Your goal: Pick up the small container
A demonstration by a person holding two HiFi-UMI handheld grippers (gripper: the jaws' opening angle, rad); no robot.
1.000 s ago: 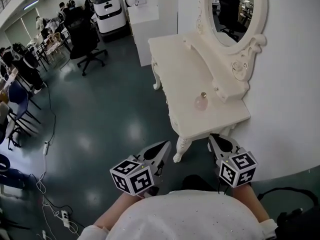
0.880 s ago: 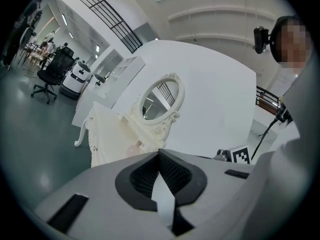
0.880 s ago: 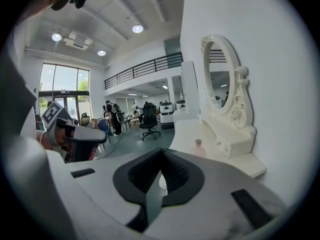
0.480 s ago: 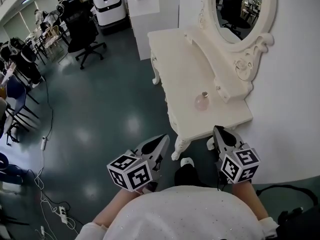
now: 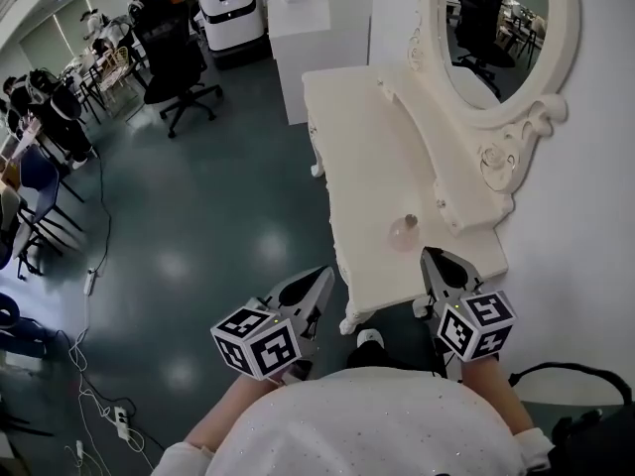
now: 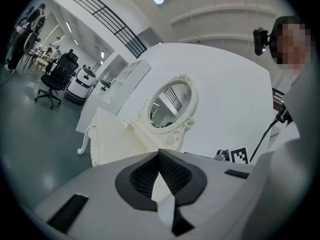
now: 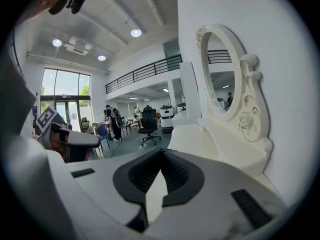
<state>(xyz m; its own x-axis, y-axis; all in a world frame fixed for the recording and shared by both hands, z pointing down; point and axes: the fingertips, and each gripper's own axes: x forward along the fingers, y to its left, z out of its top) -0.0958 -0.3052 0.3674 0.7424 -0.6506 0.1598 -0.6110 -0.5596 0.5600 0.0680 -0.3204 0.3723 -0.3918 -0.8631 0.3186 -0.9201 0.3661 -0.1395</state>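
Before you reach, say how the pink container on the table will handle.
The small container looks like translucent glass: probably fragile and slippery. Its rounded body and narrow cap suggest it could tip and roll on the table.

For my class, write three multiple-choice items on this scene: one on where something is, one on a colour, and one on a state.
1. Where is the small pink bottle?
A. On the floor
B. On the dressing table
C. On an office chair

2. What colour is the dressing table?
A. Cream white
B. Black
C. Red

3. How do the jaws of the right gripper stand?
A. Wide open
B. Shut, with nothing between them
C. Shut on the bottle

Answers:
1 B: the head view shows it standing on the tabletop.
2 A: top, legs and mirror frame are all cream.
3 B: the right gripper view shows the pads together and nothing between them.
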